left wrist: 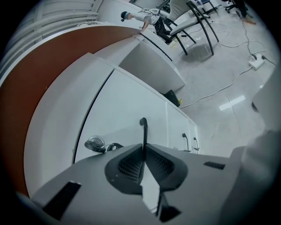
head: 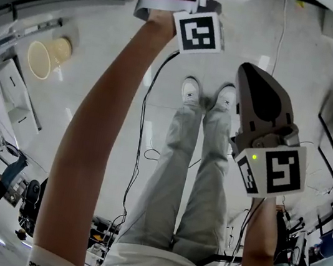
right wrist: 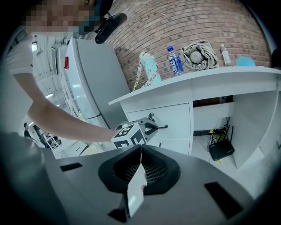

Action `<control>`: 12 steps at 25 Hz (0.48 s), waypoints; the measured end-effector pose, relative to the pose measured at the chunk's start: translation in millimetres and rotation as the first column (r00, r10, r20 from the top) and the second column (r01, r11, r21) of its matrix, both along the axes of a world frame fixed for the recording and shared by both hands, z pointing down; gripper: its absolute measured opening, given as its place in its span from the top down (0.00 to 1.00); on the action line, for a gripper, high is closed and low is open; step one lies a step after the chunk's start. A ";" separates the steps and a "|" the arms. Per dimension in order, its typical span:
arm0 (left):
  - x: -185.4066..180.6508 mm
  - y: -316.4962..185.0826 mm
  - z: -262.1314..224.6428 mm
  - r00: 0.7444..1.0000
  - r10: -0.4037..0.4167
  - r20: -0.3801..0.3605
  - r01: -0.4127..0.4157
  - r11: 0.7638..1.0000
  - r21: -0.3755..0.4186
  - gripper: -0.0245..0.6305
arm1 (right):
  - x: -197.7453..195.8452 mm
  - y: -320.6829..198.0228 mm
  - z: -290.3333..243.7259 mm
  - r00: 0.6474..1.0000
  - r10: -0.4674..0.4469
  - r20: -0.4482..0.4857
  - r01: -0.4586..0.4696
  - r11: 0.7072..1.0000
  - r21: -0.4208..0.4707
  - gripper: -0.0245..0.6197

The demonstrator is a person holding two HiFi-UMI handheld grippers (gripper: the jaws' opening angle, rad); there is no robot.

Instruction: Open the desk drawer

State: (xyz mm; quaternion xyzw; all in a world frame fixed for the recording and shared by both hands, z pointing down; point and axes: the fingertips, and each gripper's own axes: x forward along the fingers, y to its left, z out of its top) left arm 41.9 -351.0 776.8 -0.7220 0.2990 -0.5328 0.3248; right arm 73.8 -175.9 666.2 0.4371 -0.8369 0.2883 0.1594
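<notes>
A white drawer front (left wrist: 127, 105) fills the left gripper view, with a thin black handle (left wrist: 143, 125) standing off it. My left gripper (left wrist: 143, 147) is shut on that handle, the bar pinched between the ribbed pads. A key ring (left wrist: 94, 144) hangs in the lock to the left of the handle. In the right gripper view the left gripper's marker cube (right wrist: 130, 135) sits at the desk's top drawer (right wrist: 171, 116). My right gripper (right wrist: 141, 149) hangs back from the desk, shut with nothing in it. In the head view it (head: 252, 74) points away over the floor.
On the white desk top (right wrist: 228, 74) stand a water bottle (right wrist: 174, 59), a bundled cloth (right wrist: 199, 55) and small bottles. A black router (right wrist: 221, 149) sits in the knee space. A grey fridge (right wrist: 90, 83) stands left of the desk. Cables (left wrist: 228, 83) cross the floor.
</notes>
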 end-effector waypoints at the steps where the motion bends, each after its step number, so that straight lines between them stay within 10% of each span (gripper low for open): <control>1: -0.1 0.4 -0.3 1.000 -0.008 -0.001 0.008 1.000 -0.004 0.93 | -0.1 1.8 -1.2 1.000 0.001 0.001 -0.001 1.000 0.001 0.92; 12: -3.7 -2.2 -3.5 0.996 -0.075 -0.038 0.073 0.996 -0.046 0.92 | -3.5 21.0 -3.1 1.000 -0.005 -0.003 0.005 1.000 0.001 0.92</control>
